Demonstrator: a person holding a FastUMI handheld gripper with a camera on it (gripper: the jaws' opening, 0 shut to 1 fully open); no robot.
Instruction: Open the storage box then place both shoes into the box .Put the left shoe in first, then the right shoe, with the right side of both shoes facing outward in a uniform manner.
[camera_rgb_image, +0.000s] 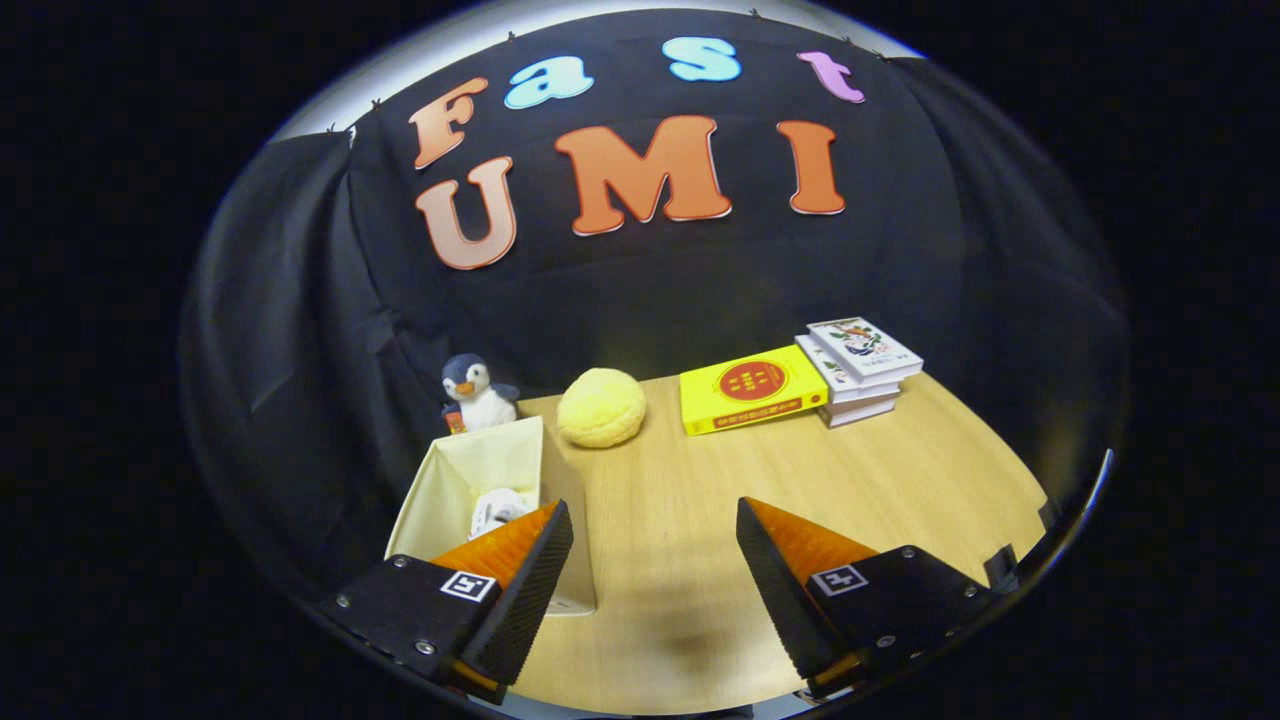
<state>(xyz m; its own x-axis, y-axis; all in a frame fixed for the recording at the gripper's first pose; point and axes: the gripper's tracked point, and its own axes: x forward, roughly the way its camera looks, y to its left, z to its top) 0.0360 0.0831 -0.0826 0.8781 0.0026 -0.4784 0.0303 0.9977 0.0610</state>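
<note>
The cream storage box (470, 480) stands open on the wooden table (800, 480), just beyond my left finger. Inside it a white shoe (497, 510) shows in part, the rest hidden behind that finger (520, 570). My gripper (655, 535) is open, held above the table, with bare tabletop between its fingers. The box's side wall reaches down beside the left finger.
A penguin plush (476, 392) sits behind the box at the table's back. A yellow round cushion (601, 406) lies to the right of it. Further right are a yellow book (750, 392) and a stack of white books (858, 368).
</note>
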